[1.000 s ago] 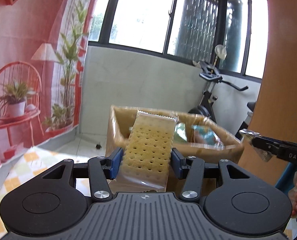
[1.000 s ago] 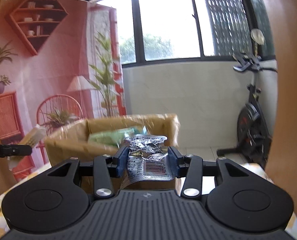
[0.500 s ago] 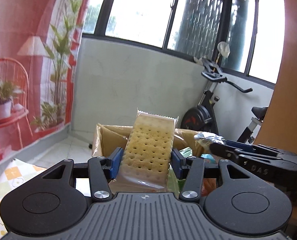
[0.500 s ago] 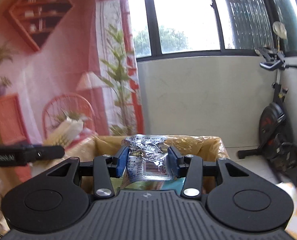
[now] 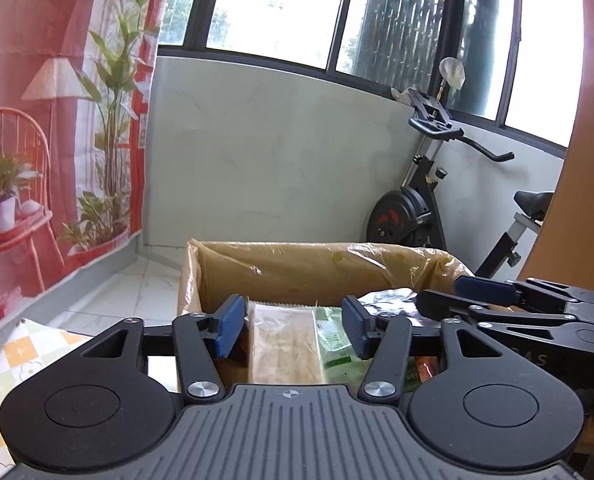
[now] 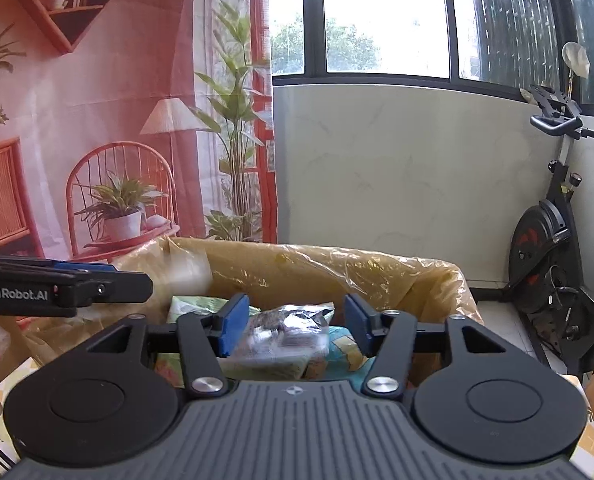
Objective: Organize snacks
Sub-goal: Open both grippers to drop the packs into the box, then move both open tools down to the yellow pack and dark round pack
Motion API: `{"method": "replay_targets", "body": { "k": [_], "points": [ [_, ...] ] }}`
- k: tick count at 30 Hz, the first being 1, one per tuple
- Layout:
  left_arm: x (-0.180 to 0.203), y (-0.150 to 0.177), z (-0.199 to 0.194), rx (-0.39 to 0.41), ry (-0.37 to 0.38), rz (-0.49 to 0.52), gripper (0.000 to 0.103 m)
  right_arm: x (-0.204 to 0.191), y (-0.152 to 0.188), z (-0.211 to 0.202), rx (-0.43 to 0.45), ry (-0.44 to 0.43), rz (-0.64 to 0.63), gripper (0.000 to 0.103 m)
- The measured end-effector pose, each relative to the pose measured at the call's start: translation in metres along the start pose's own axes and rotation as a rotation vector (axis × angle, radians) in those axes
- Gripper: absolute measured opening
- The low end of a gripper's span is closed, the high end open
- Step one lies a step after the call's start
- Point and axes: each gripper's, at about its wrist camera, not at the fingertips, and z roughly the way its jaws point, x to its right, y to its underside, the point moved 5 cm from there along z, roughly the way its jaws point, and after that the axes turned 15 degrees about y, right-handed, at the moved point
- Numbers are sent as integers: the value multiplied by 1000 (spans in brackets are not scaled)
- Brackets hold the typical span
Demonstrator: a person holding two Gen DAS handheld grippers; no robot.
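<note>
Both grippers hang over a cardboard box [image 5: 297,268] lined with yellowish plastic. In the left wrist view my left gripper [image 5: 293,330] is opening, and the cracker packet [image 5: 283,344] lies below, free of the blue pads, inside the box. In the right wrist view my right gripper [image 6: 293,328] is opening too, and the blurred silver snack pouch [image 6: 287,330] drops between the pads without touching them, onto the other packets in the box [image 6: 337,268]. The right gripper [image 5: 485,290] shows at the right of the left view; the left gripper [image 6: 109,276] shows at the left of the right view.
Green and blue snack packets [image 6: 193,304] lie in the box. An exercise bike [image 6: 553,248] stands by the white wall at the right. A red printed backdrop [image 6: 97,100] hangs at the left. A checked tablecloth [image 5: 21,352] shows under the box, and a wooden panel [image 5: 585,160] rises on the right.
Both grippers moved forward over the box and their jaws spread. The cracker packet left the left pads and the silver pouch left the right pads; both dropped into the box.
</note>
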Motion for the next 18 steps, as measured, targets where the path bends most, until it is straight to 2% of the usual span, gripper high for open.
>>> {"method": "replay_targets", "body": {
  "k": [9, 18],
  "points": [
    [16, -11, -28, 19, -9, 33, 62, 5, -9, -41, 63, 1, 36, 57],
    [35, 10, -64, 3, 10, 49, 62, 12, 16, -85, 54, 18, 71, 57]
  ]
}}
